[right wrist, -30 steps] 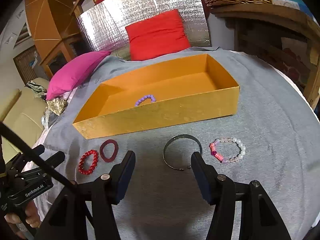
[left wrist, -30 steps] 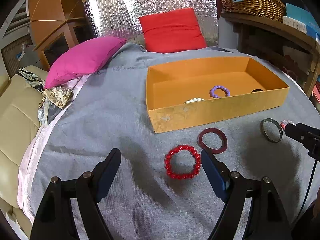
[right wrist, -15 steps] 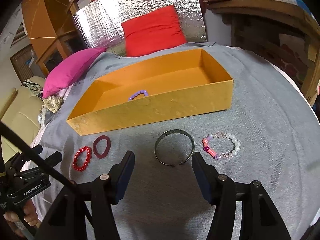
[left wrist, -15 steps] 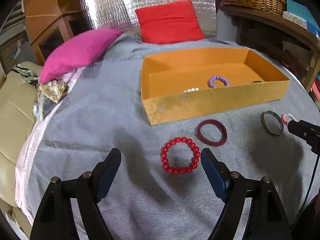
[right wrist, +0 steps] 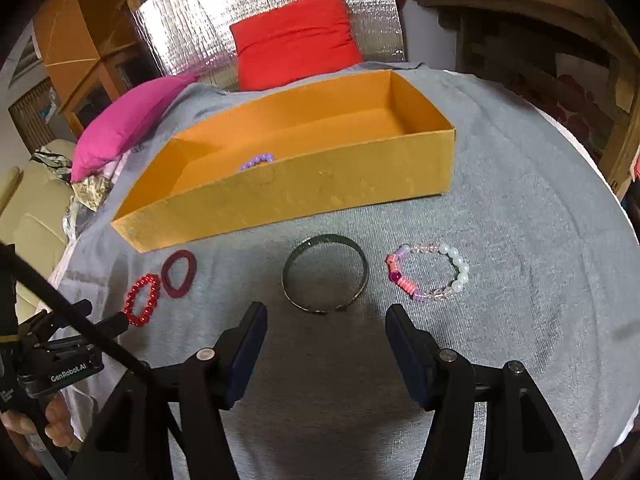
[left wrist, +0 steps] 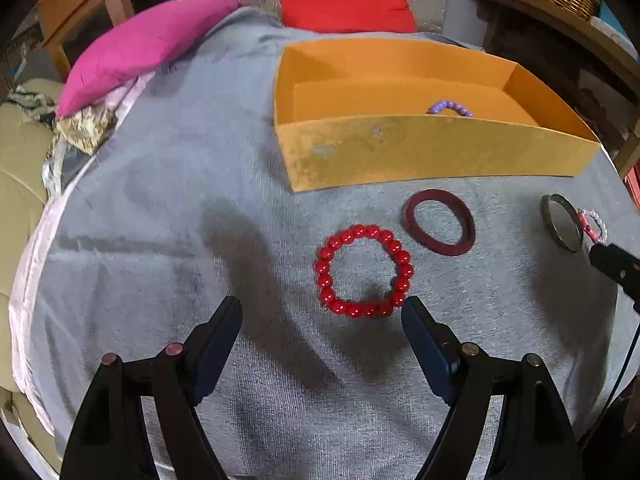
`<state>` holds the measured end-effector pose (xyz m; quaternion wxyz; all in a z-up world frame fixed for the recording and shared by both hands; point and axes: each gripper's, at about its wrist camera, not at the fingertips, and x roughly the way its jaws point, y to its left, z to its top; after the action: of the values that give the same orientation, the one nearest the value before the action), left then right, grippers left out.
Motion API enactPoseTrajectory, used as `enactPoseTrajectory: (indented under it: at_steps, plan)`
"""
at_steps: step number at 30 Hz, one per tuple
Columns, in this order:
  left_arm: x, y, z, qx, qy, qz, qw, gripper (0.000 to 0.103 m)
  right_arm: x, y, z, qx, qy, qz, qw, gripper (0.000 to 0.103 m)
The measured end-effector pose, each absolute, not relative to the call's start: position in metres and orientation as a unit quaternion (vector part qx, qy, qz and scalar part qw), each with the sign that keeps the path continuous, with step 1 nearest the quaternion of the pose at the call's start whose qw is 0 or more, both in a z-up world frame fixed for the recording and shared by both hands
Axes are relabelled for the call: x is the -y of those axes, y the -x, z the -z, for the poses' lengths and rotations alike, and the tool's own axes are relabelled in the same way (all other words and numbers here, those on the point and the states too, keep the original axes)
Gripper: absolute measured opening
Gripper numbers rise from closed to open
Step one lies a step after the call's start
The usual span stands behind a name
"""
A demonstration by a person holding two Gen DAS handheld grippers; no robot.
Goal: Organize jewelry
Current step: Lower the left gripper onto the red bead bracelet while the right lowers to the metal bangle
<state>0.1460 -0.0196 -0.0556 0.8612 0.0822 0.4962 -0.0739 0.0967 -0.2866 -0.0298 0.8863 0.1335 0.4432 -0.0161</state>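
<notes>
Jaws spread wide and empty on both grippers: the left gripper hovers just short of a red bead bracelet on the grey-clothed tabletop, the right gripper before a metal bangle; behind, an orange box holds a purple bracelet.

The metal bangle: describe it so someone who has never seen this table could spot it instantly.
Start at the orange box on the grey cloth. Four bracelets lie in a row in front of it. The metal bangle is the third from the left, the only plain, dark, unbeaded band with a gap in its ring.
</notes>
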Motion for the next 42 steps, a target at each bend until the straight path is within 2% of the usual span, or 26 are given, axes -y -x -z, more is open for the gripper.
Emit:
enactPoseTrajectory:
  at_steps: [10,13,20,25,32,42]
  plan:
    - [0.001,-0.162,0.063,-0.514,-0.052,0.077,0.853,0.082,0.278,-0.114,0.049,-0.474,-0.11,0.018,0.873,0.07]
    - [-0.004,-0.166,0.066,-0.517,-0.047,0.087,0.851,0.082,0.27,-0.124,0.051,-0.474,-0.092,0.022,0.875,0.074]
    - [-0.002,-0.171,0.073,-0.521,-0.036,0.112,0.845,0.082,0.255,-0.139,0.056,-0.464,-0.058,0.036,0.883,0.075]
    - [0.006,-0.175,0.075,-0.52,-0.024,0.123,0.845,0.082,0.245,-0.149,0.057,-0.457,-0.032,0.045,0.888,0.073]
    - [0.015,-0.179,0.079,-0.522,-0.009,0.133,0.842,0.082,0.239,-0.158,0.058,-0.45,-0.031,0.045,0.891,0.065]
    - [0.027,-0.184,0.082,-0.512,-0.014,0.148,0.846,0.082,0.245,-0.152,0.058,-0.443,-0.047,0.039,0.894,0.064]
